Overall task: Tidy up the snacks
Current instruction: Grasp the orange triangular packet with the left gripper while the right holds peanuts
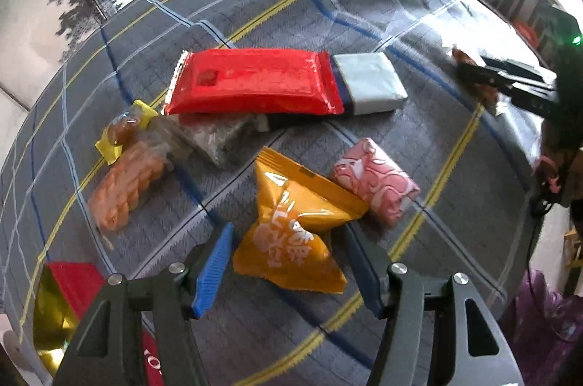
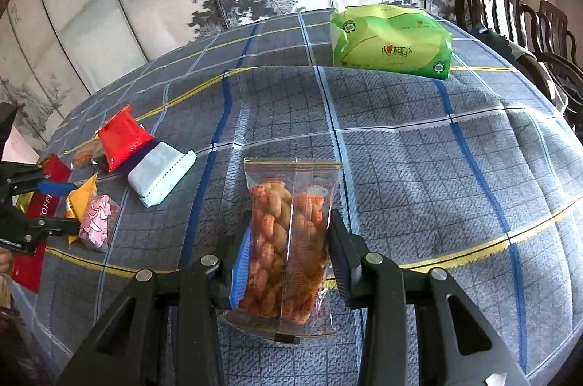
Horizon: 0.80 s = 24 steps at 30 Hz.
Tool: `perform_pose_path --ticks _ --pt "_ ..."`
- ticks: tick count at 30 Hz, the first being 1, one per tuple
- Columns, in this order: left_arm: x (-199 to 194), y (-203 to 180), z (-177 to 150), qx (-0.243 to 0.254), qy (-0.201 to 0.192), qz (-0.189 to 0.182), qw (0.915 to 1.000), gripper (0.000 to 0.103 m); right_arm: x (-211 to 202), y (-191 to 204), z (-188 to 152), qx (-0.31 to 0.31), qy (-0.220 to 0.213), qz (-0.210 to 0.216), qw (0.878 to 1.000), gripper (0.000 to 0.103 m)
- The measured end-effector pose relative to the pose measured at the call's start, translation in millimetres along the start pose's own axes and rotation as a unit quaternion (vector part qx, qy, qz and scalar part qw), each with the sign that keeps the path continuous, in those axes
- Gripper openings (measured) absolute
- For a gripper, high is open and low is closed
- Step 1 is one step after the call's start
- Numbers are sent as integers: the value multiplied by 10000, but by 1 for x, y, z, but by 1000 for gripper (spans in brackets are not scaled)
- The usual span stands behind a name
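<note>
An orange snack packet point(image 1: 291, 233) lies on the checked tablecloth point(image 1: 419, 138). My left gripper point(image 1: 288, 236) hangs open over it, a blue pad point(image 1: 215, 269) on either side and not pressing. From the right wrist view the left gripper point(image 2: 73, 207) straddles the same orange packet point(image 2: 82, 200). My right gripper point(image 2: 291, 222) is shut on a clear bag of orange twisted snacks point(image 2: 288, 240), low over the cloth. That right gripper point(image 1: 473, 73) also shows at the right edge of the left wrist view.
Around the orange packet lie a pink packet point(image 1: 375, 185), a long red packet point(image 1: 255, 83), a pale blue packet point(image 1: 368, 82), a clear bag of twists point(image 1: 124, 193) and a red and gold box point(image 1: 65, 295). A green tissue pack point(image 2: 390, 40) sits at the back. Dark chairs point(image 2: 517, 18) stand at the far right.
</note>
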<state>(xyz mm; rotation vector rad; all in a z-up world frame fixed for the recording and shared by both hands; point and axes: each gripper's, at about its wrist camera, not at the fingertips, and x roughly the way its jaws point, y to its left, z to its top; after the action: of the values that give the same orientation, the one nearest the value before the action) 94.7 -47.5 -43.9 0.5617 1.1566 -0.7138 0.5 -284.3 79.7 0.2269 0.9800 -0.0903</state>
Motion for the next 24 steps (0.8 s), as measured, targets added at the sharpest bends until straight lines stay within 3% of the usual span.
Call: perform_pose_path --ticks 1,3,4,8,12,15,17,24 --pt "4 1 1 19 42 55 10000 64 0 0 0 11 -1 22 10000 36" --pt "6 5 1 -113 -1 -23 9999 50 0 -1 0 23 -2 46 10000 36" --pt "6 7 0 -262 51 -143 9995 48 0 -1 0 26 -3 51 10000 36" --pt "-1 2 -4 -628 21 135 9979 37 1 -1 1 16 -2 17 10000 37" --pt "-30 -16 -20 -1242 -357 242 9913 36 1 0 2 -5 3 -36 10000 37" --pt "-58 -32 -38 -1753 -637 21 9825 36 2 0 2 -29 7 -56 10000 37" --pt "-75 -45 -51 -1956 -816 67 9773 36 2 1 2 -75 12 -108 9999 37" --pt "-114 -42 -88 -2525 -1026 293 9617 36 2 3 1 -135 19 -184 9997 37"
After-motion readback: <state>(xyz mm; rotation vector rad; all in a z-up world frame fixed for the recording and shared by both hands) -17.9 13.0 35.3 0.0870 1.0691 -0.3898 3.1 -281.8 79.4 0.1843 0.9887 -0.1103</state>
